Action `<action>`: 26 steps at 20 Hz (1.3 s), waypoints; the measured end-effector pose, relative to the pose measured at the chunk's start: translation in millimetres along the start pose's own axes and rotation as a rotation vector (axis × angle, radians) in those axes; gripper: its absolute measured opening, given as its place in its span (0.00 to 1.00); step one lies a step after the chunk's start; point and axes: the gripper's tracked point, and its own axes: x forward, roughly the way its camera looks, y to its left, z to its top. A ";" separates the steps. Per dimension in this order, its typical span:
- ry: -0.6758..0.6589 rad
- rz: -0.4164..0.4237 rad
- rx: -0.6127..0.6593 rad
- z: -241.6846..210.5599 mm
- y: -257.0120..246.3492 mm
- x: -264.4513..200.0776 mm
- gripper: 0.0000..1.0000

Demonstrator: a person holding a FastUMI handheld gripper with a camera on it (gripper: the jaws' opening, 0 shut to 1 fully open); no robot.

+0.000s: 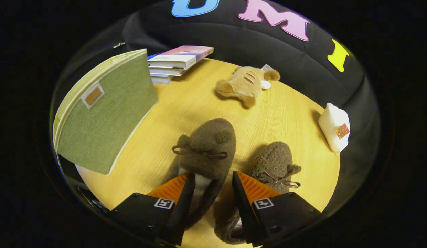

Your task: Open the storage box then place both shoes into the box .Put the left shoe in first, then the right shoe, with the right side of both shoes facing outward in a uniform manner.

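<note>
My gripper (210, 193) is open wide, fingers apart, holding nothing; it hovers over the heel end of the left-hand slipper (203, 151), whose opening and pale lining sit in the gap between the fingers, one finger on each side of the collar but not pressing as far as I can tell. Second slipper (272, 165) lies just beside it, partly under my right finger, toe pointing away, small bow on top. Both are brown fuzzy plush, ears and bows on the uppers: I judge them light, soft, squashy, not fragile, not slippery, the pile gives good friction. Best hold is probably the heel collar or side wall near the opening, pinching plush and sole edge together so the shoe doesn't fold or dangle. Beyond the slippers to the left stands the green fabric storage box (106, 110), cream trim, tag on its face; whether it's open I cannot tell from here. Further out on the wooden counter (185, 103): stacked books (179, 62), a tan plush toy (246, 84), a white pouch (334, 127) near the edge.
</note>
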 end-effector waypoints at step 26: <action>-0.214 0.110 0.245 127.4 76.5 -145.1 0.07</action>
